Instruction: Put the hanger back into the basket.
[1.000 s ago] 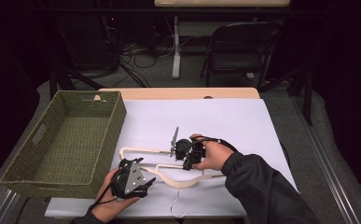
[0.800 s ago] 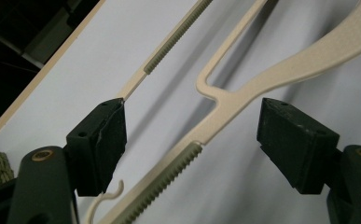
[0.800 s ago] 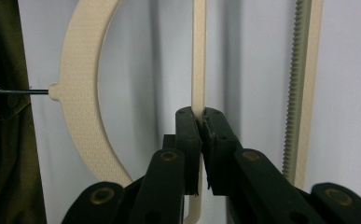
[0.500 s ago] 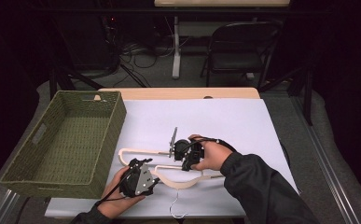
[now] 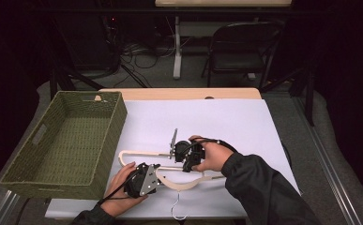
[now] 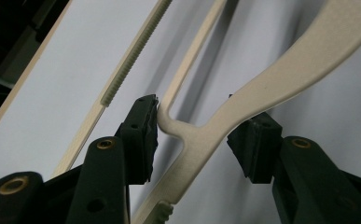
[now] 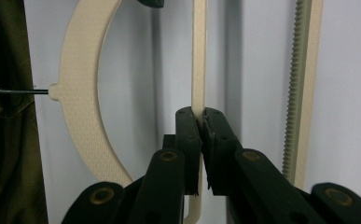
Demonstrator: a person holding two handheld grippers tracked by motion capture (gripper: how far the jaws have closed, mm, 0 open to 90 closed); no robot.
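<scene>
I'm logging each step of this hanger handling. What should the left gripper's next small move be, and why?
Probably close the left gripper on the hanger. Its jaws stand open on either side of the cream arm where the thin bar branches off, one jaw about touching, the other apart. The right gripper is shut on the thin bar, so closing would give a hold with both.

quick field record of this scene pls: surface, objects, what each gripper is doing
surface: table under a white sheet
basket: green woven basket, at the table's left edge
hanger: cream hanger lying flat, metal hook toward the person
left gripper: open, jaws straddling the hanger's curved arm
right gripper: shut on the hanger's thin bar
</scene>
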